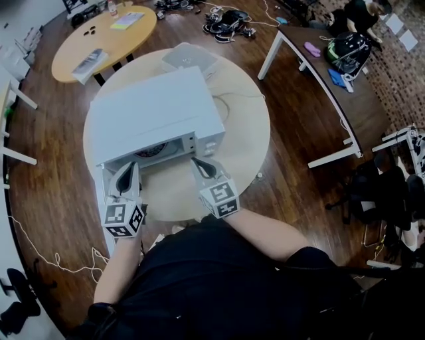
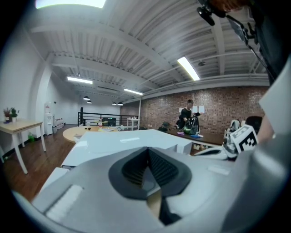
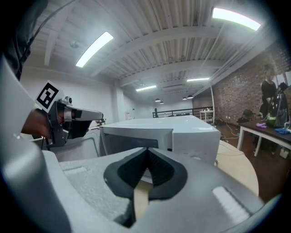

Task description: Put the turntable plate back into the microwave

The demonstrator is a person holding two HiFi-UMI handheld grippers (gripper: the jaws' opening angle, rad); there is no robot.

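Note:
A white microwave (image 1: 156, 113) stands on a round pale table (image 1: 249, 143) with its door (image 1: 103, 192) swung open to the left. Inside the dim cavity lies the turntable plate (image 1: 151, 151), only partly visible. My left gripper (image 1: 131, 167) is shut and empty, just in front of the cavity's left side, above the door. My right gripper (image 1: 198, 162) is also shut and empty, in front of the control panel. In the left gripper view the jaws (image 2: 147, 157) are together, the microwave's top (image 2: 127, 141) beyond them. The right gripper view shows closed jaws (image 3: 146, 160) facing the microwave's front (image 3: 136, 139).
A flat grey item (image 1: 189, 57) lies on the table behind the microwave. Another round wooden table (image 1: 106, 36) stands at the back left, and a long desk (image 1: 332, 80) at the right holds bags. A person (image 1: 362, 13) is at its far end. Cables trail over the floor.

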